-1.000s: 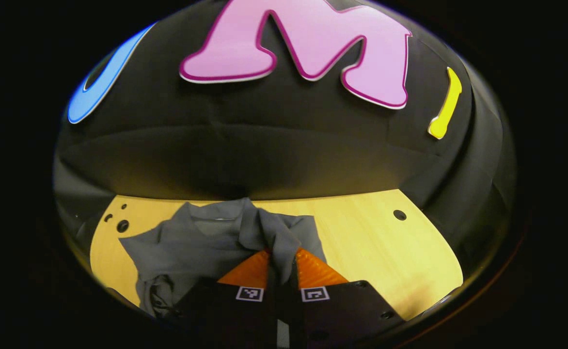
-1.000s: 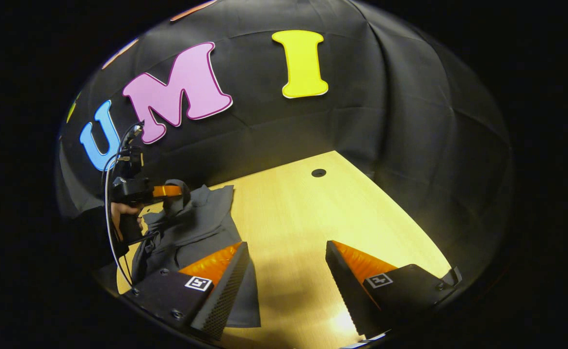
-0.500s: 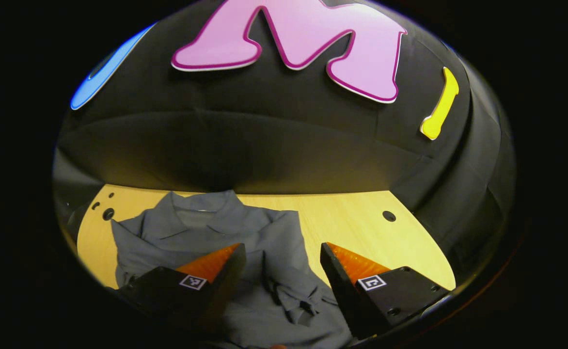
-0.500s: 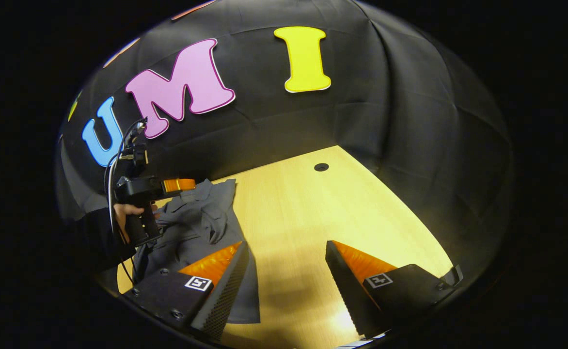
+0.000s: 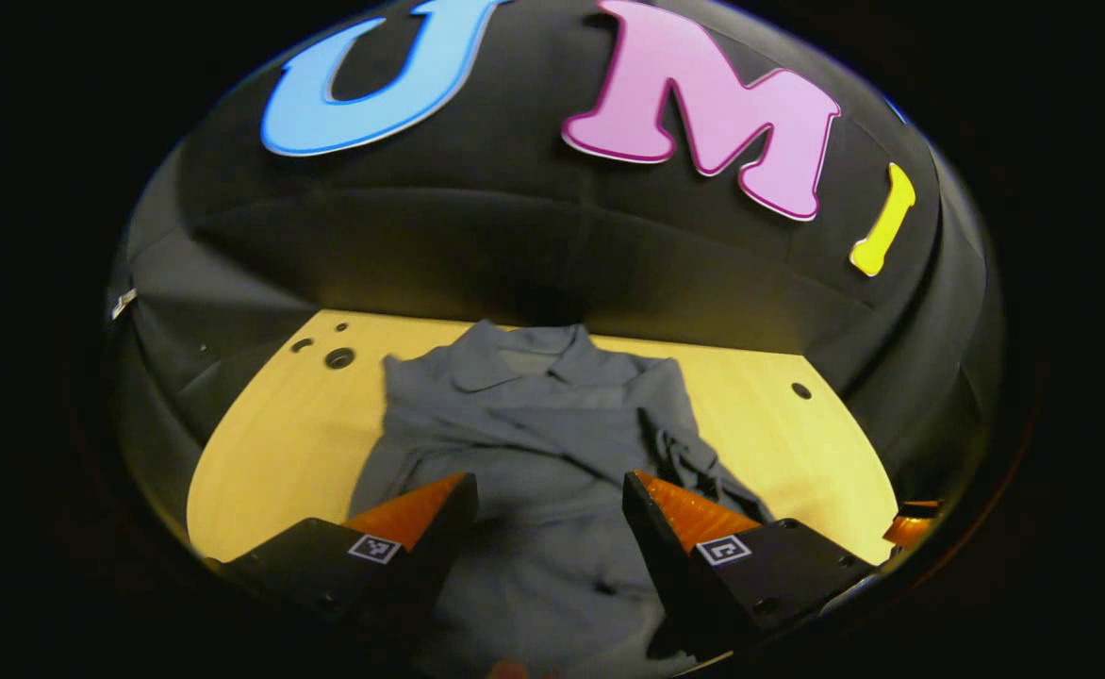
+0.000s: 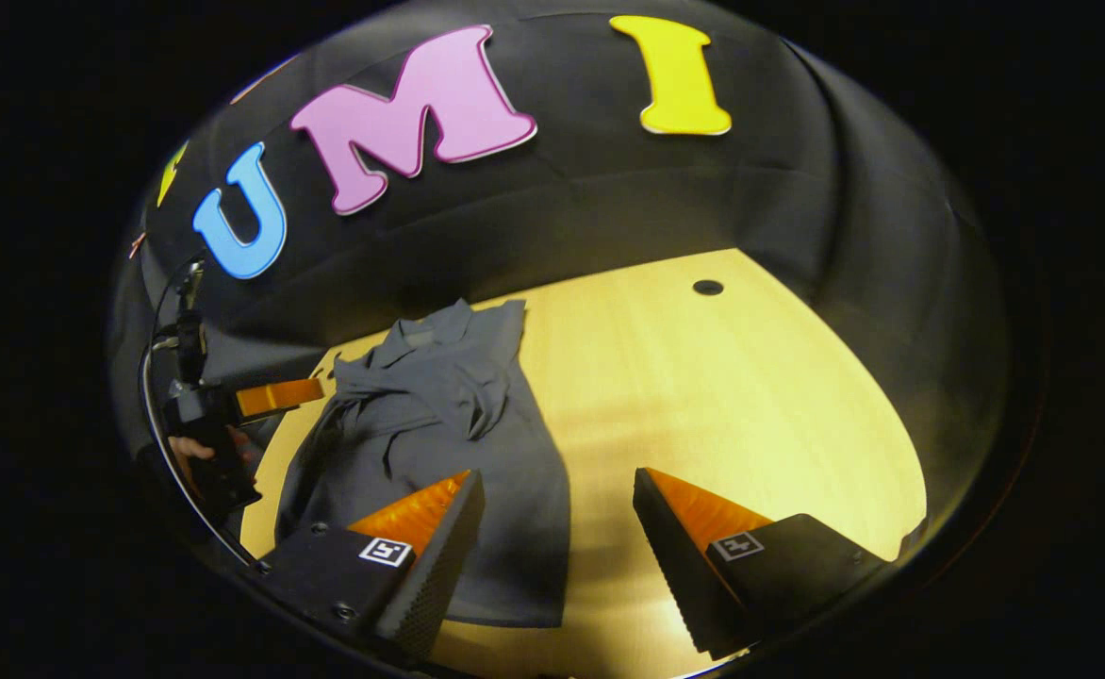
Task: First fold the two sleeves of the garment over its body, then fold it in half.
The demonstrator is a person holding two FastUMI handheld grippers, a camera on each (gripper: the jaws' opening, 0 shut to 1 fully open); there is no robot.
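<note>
One grey garment (image 5: 534, 443) is lying on the one wooden table (image 5: 279, 443), collar toward the booth's wall, with both sleeves lying across its body, and two grippers are hovering over it. In the left gripper view, the left gripper (image 5: 548, 519) is hanging released above the garment's lower half, its two fingers spread apart and holding nothing. The right gripper view is adding the garment's bottom hem, the hand (image 6: 196, 451) gripping the left gripper's handle, and the right gripper (image 6: 557, 528), likewise released, its left finger (image 6: 430, 547) hanging over the hem.
</note>
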